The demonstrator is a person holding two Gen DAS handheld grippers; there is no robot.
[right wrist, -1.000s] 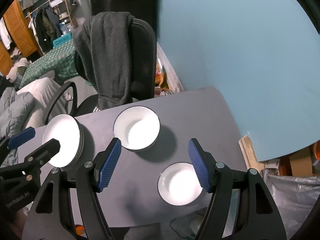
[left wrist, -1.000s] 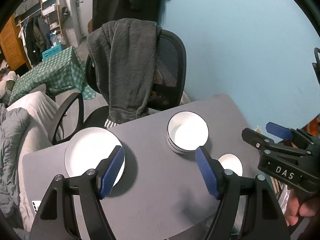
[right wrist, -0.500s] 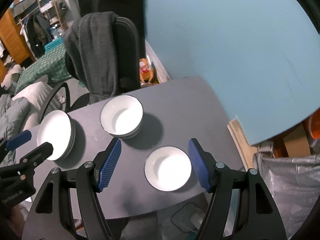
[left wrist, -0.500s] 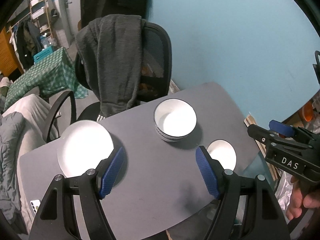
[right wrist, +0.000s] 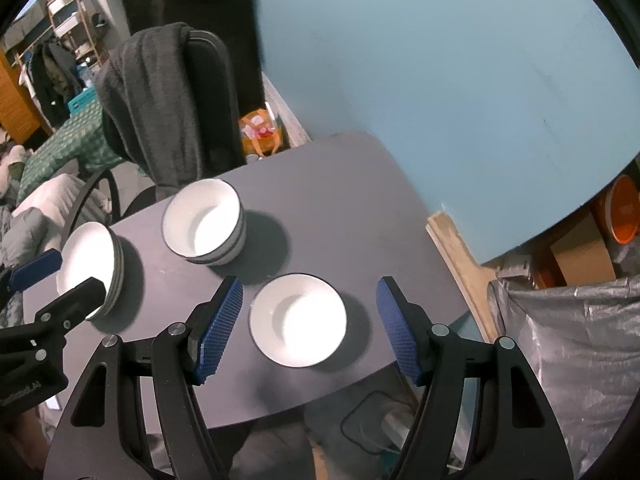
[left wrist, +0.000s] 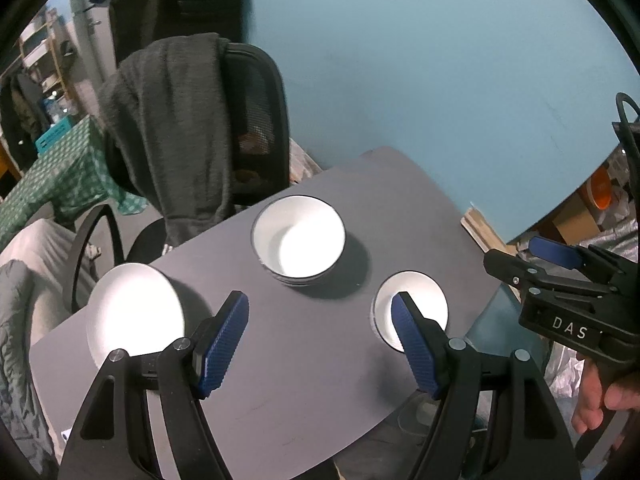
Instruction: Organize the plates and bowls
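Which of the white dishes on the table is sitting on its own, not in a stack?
The single bowl near the table's front right edge, framed by the right gripper. The other bowls and the plates are stacked.

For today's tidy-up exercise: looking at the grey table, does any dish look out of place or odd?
Yes. One single bowl sits alone near the table's front edge, apart from the stack of bowls and the stack of plates. Nothing looks spilled, tipped or broken.
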